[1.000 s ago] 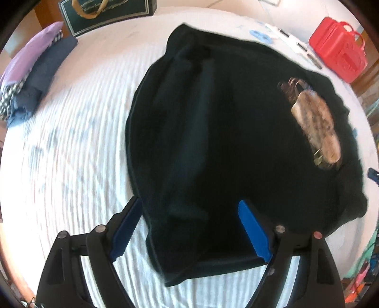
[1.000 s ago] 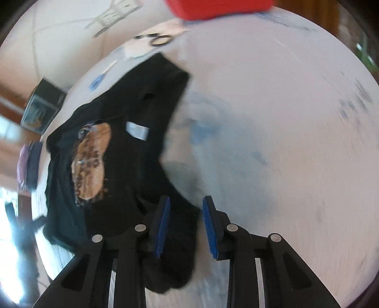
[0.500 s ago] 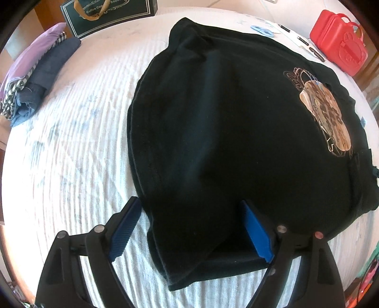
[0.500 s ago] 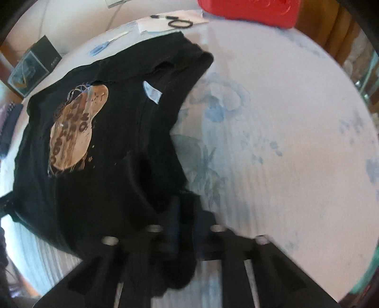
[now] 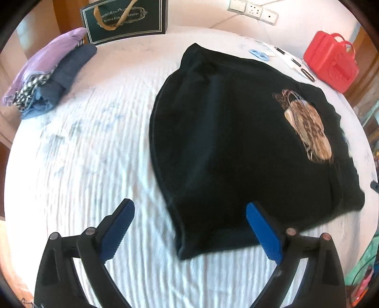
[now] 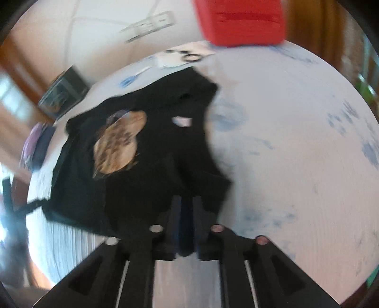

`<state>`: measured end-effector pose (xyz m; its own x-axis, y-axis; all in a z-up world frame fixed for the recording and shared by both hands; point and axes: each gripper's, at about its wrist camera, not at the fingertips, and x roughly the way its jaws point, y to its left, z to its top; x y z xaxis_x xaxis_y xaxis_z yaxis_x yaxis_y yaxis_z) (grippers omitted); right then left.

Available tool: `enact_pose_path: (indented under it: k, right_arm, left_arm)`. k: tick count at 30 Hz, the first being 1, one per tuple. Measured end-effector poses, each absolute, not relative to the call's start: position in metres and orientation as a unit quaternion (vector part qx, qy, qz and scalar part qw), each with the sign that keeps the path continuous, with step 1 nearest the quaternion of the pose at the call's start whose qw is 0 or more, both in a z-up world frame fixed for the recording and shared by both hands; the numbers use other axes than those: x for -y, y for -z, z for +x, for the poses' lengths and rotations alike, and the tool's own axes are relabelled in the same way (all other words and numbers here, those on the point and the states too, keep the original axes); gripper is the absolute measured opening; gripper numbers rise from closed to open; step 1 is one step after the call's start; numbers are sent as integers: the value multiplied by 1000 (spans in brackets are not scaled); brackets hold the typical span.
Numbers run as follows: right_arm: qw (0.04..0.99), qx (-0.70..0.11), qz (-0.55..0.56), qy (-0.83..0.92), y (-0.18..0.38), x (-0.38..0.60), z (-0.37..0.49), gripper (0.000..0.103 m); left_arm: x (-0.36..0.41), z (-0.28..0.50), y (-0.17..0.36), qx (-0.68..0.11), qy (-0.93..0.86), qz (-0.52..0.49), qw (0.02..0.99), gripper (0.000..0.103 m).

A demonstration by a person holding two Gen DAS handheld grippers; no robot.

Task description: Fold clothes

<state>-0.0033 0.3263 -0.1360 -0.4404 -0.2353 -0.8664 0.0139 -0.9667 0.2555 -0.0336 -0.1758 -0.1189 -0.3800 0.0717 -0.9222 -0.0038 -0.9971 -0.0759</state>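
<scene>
Left wrist: left gripper point(image 5: 189, 231) jaws spreading wide, nothing pinched; black T-shirt point(image 5: 236, 147) lies flat on white bedspread point(image 5: 83, 154), its corner btwn the pads.

Right wrist: blurry. Right gripper point(image 6: 187, 208) jaws nearly together but easing apart, black T-shirt fabric pinched btwn them.

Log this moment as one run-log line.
stage: folding black T-shirt on white bedspread | left gripper: opening, empty, above hem | right gripper: opening, black fabric between jaws

A white ribbed bedspread point(image 5: 83, 165) covers the surface. Behind it, a pale wall point(image 5: 201, 14) carries sockets point(image 5: 253, 10). Daylight is bright.
</scene>
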Motion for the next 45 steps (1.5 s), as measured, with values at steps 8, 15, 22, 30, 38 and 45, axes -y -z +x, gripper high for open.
enact_pose_path:
  k: [8,15,22,30,38,45]
  right_arm:
    - [96,86,536,834,164,-318,19,77]
    - [94,34,515,851,156,-328,40,73]
    - [136,-24,505,852,176,-306,41,42]
    - [153,-30,497,853,178,-305,41,42]
    - [116,-50,516,847,169,-298,33,13]
    - [123,-12,483,867,116,-308,-10,13]
  left_arm:
    - [158,-15,142,6,-836,-548,28,94]
    - [155,-1,153,13,-844,-537,6,87]
    - [147,0,157,16,-855,-518,-10,87]
    - [149,3,157,13,-854,-521,5,87]
    - [135,-7,132,-3,-838,-546,14,13]
    - [138,-67,76,26,-852,-521,41,13]
